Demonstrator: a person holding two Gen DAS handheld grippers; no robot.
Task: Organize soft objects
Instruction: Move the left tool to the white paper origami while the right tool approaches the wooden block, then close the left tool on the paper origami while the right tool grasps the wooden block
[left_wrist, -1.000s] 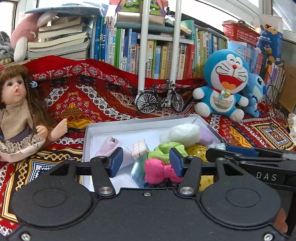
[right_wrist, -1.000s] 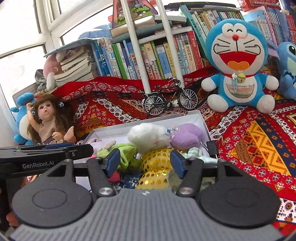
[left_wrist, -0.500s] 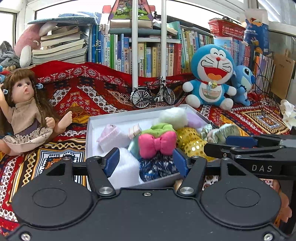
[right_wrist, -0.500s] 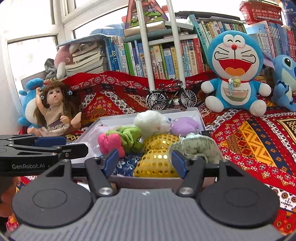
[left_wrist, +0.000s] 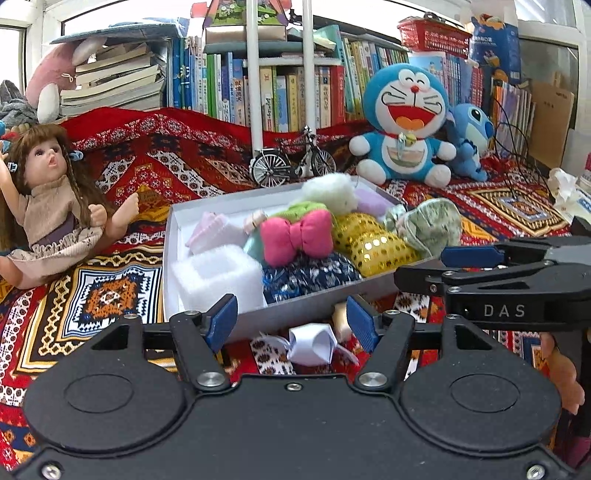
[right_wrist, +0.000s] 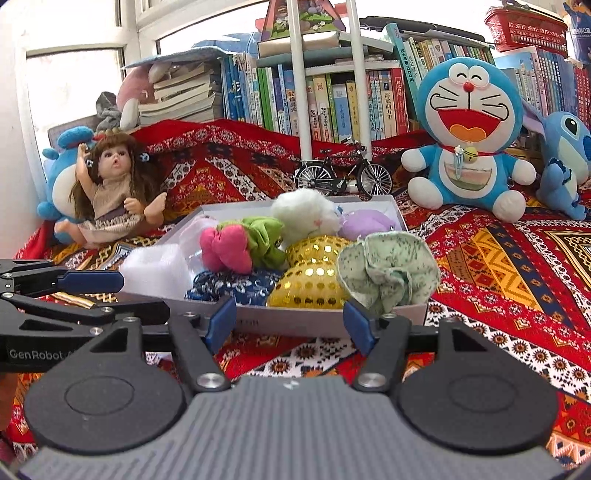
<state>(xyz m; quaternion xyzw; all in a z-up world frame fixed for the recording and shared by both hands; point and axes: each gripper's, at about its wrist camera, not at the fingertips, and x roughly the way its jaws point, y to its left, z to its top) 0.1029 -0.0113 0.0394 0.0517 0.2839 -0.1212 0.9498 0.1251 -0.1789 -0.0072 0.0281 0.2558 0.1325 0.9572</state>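
Note:
A white box (left_wrist: 295, 314) (right_wrist: 295, 319) on the patterned cloth holds several soft things: a pink bow (left_wrist: 295, 236) (right_wrist: 225, 249), a gold sequin piece (left_wrist: 373, 242) (right_wrist: 314, 280), a pale green scrunchie (left_wrist: 428, 225) (right_wrist: 388, 273), a white foam block (left_wrist: 218, 273), a dark blue patterned piece (left_wrist: 310, 275) (right_wrist: 232, 288), a white fluffy ball (right_wrist: 306, 214). My left gripper (left_wrist: 291, 323) is open and empty in front of the box, above a white ribbon bow (left_wrist: 314, 341). My right gripper (right_wrist: 290, 321) is open and empty at the box's near wall.
A doll (left_wrist: 55, 199) sits left of the box. A model bicycle (left_wrist: 291, 162) stands behind it. A Doraemon plush (left_wrist: 402, 129) and a blue Stitch plush (left_wrist: 472, 140) sit at the right. Books line the shelf behind.
Both grippers have drawn back from over the box toward me and now sit in front of it. The green scrunchie now rests at the box's right corner.

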